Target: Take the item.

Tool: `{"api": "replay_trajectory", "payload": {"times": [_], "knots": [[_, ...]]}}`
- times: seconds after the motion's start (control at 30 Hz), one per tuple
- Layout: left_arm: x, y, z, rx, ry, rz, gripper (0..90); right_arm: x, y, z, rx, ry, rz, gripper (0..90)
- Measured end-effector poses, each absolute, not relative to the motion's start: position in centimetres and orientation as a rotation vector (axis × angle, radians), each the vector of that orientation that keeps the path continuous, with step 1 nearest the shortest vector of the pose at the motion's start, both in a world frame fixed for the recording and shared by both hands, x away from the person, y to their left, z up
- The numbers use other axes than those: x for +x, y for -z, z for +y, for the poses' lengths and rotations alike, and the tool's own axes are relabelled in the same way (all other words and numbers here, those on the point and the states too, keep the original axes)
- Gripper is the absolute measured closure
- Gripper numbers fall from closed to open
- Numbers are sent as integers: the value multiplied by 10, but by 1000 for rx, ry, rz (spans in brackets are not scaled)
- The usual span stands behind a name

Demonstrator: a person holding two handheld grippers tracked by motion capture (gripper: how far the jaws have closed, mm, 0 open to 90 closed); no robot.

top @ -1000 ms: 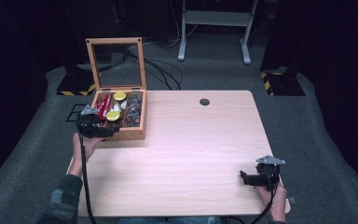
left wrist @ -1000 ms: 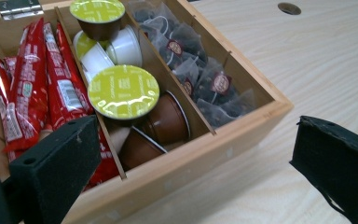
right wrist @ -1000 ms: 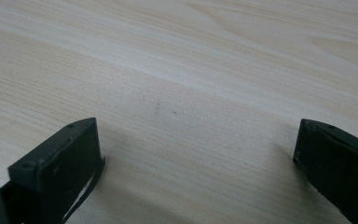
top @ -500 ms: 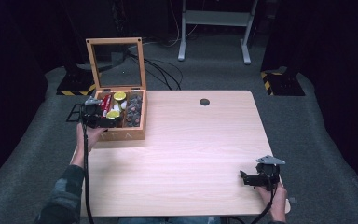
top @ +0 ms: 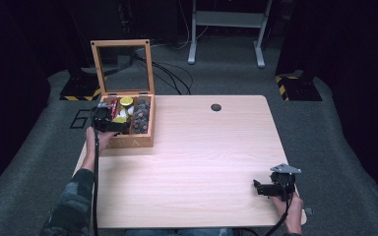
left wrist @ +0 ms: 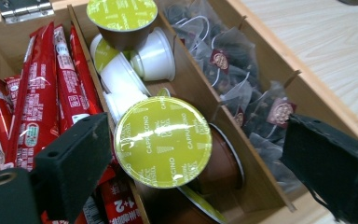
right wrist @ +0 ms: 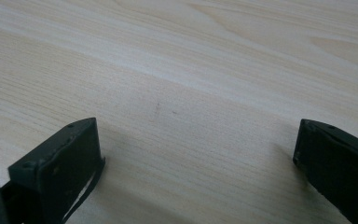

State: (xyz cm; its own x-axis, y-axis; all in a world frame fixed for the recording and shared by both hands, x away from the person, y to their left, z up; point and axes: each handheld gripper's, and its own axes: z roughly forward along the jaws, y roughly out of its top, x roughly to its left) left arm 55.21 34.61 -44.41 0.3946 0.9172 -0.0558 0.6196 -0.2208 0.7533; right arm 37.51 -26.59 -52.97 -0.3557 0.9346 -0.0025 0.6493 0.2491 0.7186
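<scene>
Tea bags rt of capsule

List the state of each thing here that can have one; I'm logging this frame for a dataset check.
wooden box: lid raised, glass panel upright.
left gripper: open, over the box, jaws either side of a green-lidded capsule.
green-lidded capsule: sealed, tilted on other capsules.
red sachets: sealed, stacked in one compartment.
tea bags: sealed, piled.
right gripper: open, empty, near the table.

Left gripper: black body, black foam-faced jaws, black cable. Right gripper: black, grey three-cornered plate on top, black cable. Left sleeve: dark camouflage pattern.
</scene>
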Motion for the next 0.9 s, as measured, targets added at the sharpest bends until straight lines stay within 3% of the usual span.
{"api": "replay_trajectory", "payload": {"times": [0.6, 0.9], "knots": [[561, 457, 347, 1949, -580, 1368, 201, 375, 530, -266, 1440, -883, 2097, 0], [560, 457, 349, 1946, -616, 1381, 319, 375, 530, -266, 1435, -883, 2096, 0]]}}
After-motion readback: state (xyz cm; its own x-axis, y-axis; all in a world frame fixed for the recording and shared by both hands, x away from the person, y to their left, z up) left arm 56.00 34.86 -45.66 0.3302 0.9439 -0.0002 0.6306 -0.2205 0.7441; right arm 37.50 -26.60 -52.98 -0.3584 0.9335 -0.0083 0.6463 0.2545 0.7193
